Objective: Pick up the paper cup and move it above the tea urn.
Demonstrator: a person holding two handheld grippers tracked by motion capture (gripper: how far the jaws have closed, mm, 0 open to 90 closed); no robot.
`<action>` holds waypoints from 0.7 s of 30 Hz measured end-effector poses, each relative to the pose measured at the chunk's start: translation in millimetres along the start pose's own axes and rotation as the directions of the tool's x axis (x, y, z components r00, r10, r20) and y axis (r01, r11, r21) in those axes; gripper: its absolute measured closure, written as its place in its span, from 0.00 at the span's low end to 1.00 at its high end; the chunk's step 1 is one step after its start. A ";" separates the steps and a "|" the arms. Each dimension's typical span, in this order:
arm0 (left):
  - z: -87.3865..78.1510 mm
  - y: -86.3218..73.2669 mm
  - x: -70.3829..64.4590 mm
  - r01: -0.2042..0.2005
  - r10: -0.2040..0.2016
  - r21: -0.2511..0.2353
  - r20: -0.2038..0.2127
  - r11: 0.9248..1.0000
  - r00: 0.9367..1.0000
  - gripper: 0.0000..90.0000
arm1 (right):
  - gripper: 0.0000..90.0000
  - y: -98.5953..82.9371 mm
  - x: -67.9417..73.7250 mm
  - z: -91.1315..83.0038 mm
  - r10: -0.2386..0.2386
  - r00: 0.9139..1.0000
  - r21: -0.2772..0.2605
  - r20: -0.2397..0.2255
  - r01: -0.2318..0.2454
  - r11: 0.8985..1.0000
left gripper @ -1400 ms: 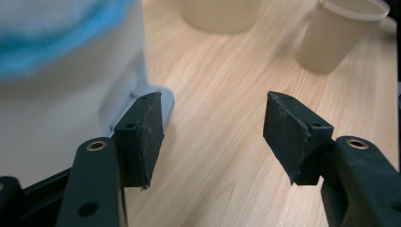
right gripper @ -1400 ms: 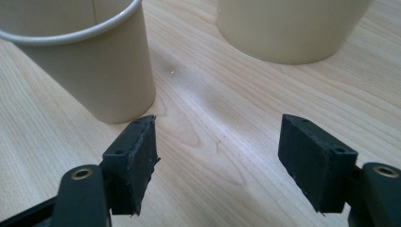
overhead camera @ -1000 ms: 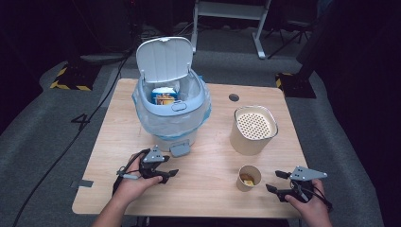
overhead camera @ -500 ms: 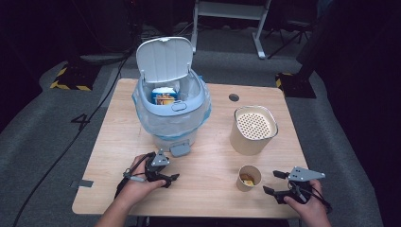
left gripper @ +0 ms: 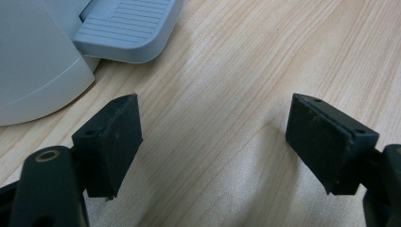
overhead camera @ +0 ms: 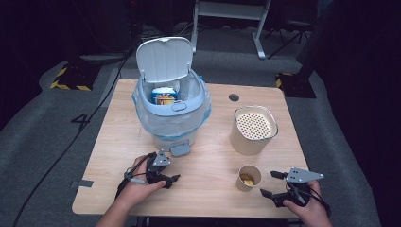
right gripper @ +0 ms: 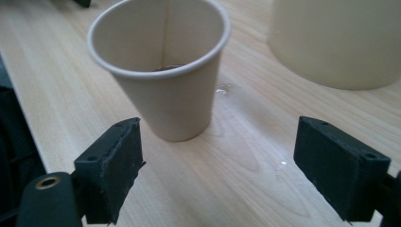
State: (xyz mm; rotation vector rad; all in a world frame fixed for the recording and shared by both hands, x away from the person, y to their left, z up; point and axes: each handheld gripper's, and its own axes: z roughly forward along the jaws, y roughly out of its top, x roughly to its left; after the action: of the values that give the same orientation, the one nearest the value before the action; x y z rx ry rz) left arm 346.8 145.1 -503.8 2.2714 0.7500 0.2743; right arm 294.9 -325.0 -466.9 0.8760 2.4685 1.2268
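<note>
The room around is dark, with a grey carpet floor [overhead camera: 42, 127], a black cable [overhead camera: 71, 142] lying on it, and yellow-black striped tape [overhead camera: 64, 78] at the far left. A metal frame [overhead camera: 227, 23] stands behind. In the middle is the light wooden surface [overhead camera: 118, 142], which has a small dark hole [overhead camera: 233, 97] near its far edge.

On the surface stands a pale blue bin [overhead camera: 172, 113] with a plastic liner; its lid [overhead camera: 164, 59] is raised upright, and a package [overhead camera: 164, 97] lies inside. Its pedal [left gripper: 125, 28] points toward the person. To the right stands a beige container [overhead camera: 253, 130] with a perforated insert.

The small paper cup [overhead camera: 249, 177] is near the front edge, in front of the container, with something yellowish inside.

The left claw [overhead camera: 166, 178] is released and empty, low over bare wood just before the pedal. The right claw [overhead camera: 272, 184] is also released, just right of the cup and not touching it.
</note>
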 end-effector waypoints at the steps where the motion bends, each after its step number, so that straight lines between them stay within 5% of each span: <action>1: 0.0 0.0 -0.1 0.001 -0.001 0.000 0.000 1.000 1.000 0.22 | 0.19 0.7 1.6 1.6 -0.009 1.000 0.002 -0.005 0.009 1.000; 8: 0.0 0.0 -0.2 0.001 -0.001 -0.001 -0.001 1.000 1.000 0.22 | 0.18 7.8 12.4 20.5 -0.034 0.998 -0.028 -0.045 0.033 0.999; 21: 0.0 -0.1 -0.2 0.001 -0.001 -0.002 -0.001 1.000 1.000 0.22 | 0.24 11.9 17.9 52.1 -0.041 0.998 -0.054 -0.053 0.038 0.998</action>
State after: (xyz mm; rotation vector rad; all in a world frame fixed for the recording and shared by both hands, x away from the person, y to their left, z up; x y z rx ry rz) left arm 346.7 145.0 -503.8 2.2694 0.7513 0.2752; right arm 309.8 -275.3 -488.8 0.7868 2.4699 1.3125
